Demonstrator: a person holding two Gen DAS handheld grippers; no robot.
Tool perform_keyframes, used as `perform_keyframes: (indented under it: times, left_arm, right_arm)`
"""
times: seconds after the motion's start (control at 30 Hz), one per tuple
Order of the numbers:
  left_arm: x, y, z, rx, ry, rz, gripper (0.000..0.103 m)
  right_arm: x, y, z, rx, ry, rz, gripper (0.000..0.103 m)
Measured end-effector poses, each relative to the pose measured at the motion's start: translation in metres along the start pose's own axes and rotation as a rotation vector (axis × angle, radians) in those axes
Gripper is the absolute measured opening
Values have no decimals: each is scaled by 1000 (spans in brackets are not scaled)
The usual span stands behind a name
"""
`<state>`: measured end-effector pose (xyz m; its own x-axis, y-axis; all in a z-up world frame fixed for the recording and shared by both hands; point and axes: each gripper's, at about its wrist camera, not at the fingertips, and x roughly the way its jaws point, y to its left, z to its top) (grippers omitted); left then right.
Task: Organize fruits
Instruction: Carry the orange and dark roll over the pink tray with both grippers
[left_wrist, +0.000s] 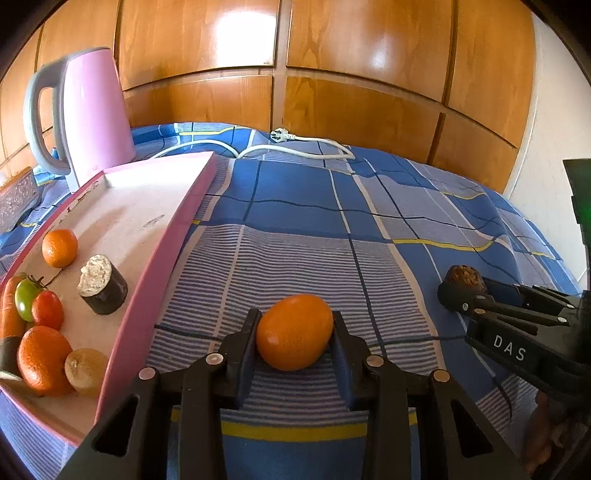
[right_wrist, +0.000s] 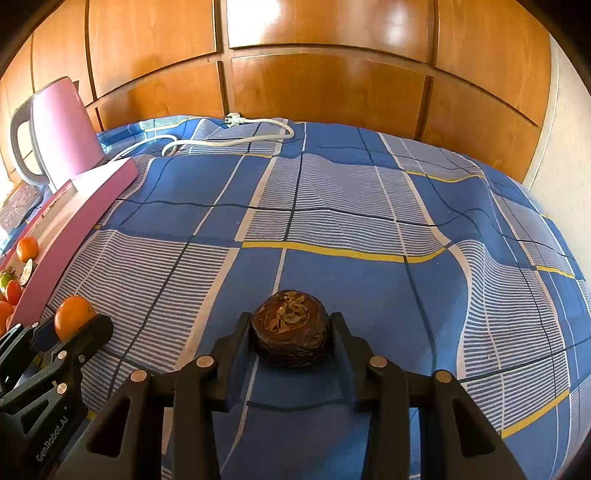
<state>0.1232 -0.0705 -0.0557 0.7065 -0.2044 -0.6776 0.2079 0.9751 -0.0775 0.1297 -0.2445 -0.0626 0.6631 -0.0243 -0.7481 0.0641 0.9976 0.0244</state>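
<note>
My left gripper (left_wrist: 294, 328) is shut on an orange (left_wrist: 294, 331), held just above the blue checked cloth; it also shows in the right wrist view (right_wrist: 73, 317). My right gripper (right_wrist: 290, 332) is shut on a dark brown round fruit (right_wrist: 290, 338), also seen at the right of the left wrist view (left_wrist: 463, 282). A pink tray (left_wrist: 159, 258) lies left of the orange. It holds two oranges (left_wrist: 59, 247), tomatoes (left_wrist: 46, 308), a yellowish fruit (left_wrist: 85, 371), a carrot (left_wrist: 11, 314) and a dark cut cylinder (left_wrist: 101, 290).
A pink electric kettle (left_wrist: 92, 110) stands behind the tray. Its white cord and plug (left_wrist: 295, 142) lie across the far cloth. Wooden cabinet doors (left_wrist: 332, 74) run behind the table. A patterned box (left_wrist: 16, 197) sits at far left.
</note>
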Motion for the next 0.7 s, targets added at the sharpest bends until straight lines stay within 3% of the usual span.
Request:
perform_keyframes:
  times: [0.7]
  left_arm:
    - [-40,13,-17,-18,24,14,35]
  right_arm:
    - [-22,34,-23,-68,19,112,41]
